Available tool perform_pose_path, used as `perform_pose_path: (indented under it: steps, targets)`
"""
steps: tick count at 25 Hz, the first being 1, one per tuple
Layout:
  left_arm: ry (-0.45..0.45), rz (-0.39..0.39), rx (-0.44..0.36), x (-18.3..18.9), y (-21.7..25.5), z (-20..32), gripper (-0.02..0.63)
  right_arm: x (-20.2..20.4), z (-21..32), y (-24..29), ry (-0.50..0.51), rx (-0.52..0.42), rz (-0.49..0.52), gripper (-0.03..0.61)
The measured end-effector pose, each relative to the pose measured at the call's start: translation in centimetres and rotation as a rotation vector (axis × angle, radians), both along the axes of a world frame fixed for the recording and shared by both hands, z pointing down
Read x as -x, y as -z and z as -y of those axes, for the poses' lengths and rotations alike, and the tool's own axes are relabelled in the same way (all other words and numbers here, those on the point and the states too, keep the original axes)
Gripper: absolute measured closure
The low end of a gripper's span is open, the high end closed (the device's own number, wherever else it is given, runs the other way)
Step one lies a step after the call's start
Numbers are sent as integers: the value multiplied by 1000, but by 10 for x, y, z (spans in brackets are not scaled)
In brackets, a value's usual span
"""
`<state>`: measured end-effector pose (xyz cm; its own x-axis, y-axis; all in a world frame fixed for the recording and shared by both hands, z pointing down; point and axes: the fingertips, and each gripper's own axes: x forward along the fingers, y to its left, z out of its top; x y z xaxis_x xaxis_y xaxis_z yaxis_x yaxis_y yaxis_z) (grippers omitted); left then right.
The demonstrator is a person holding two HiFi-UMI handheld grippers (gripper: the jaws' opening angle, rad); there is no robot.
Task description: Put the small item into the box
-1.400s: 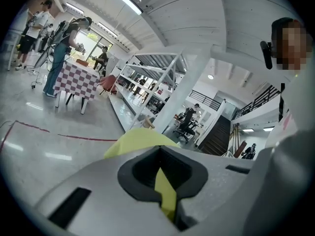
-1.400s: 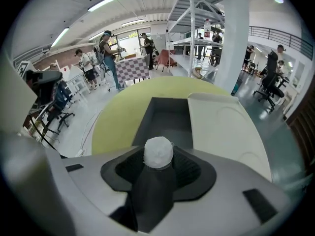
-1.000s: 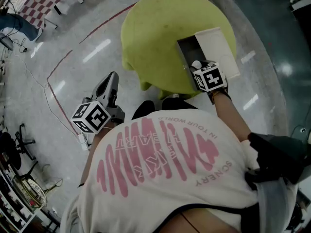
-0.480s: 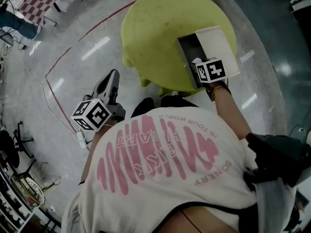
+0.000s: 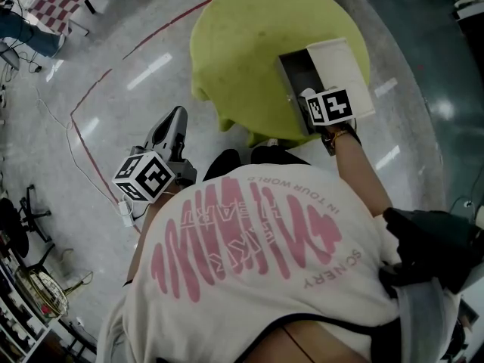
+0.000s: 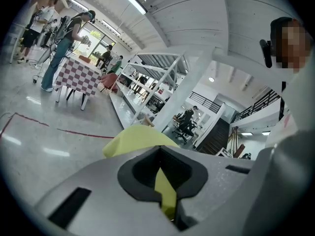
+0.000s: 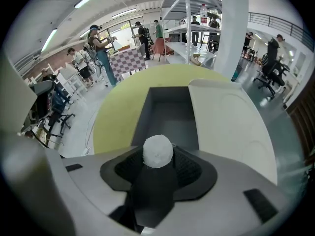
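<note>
Ball [image 7: 158, 151], small and white, sits right at the tips of the right tongs [image 7: 157, 163], with a dark pad touching it on either side. These tongs are opening while the ball is between them. They hang over the near end of the grey box [image 7: 170, 114], whose inside shows just beyond the ball. The box lies on the round yellow-green worktop [image 5: 242, 44], with its white lid [image 7: 231, 127] folded out to the right. The left tongs [image 5: 177, 116] hang low over the floor [image 5: 91, 127], well apart from the box, closed to a thin slit with nothing in them
</note>
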<state>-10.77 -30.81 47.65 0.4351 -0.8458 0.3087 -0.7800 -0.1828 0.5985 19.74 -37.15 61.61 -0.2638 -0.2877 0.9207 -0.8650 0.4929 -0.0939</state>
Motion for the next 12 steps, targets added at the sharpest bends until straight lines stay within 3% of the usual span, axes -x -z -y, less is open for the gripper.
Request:
perform_pose_path:
  steps: [12]
  targets:
    - [-4, -7, 2, -2, 2, 0, 606, -1, -2, 2, 3, 1, -15, 393]
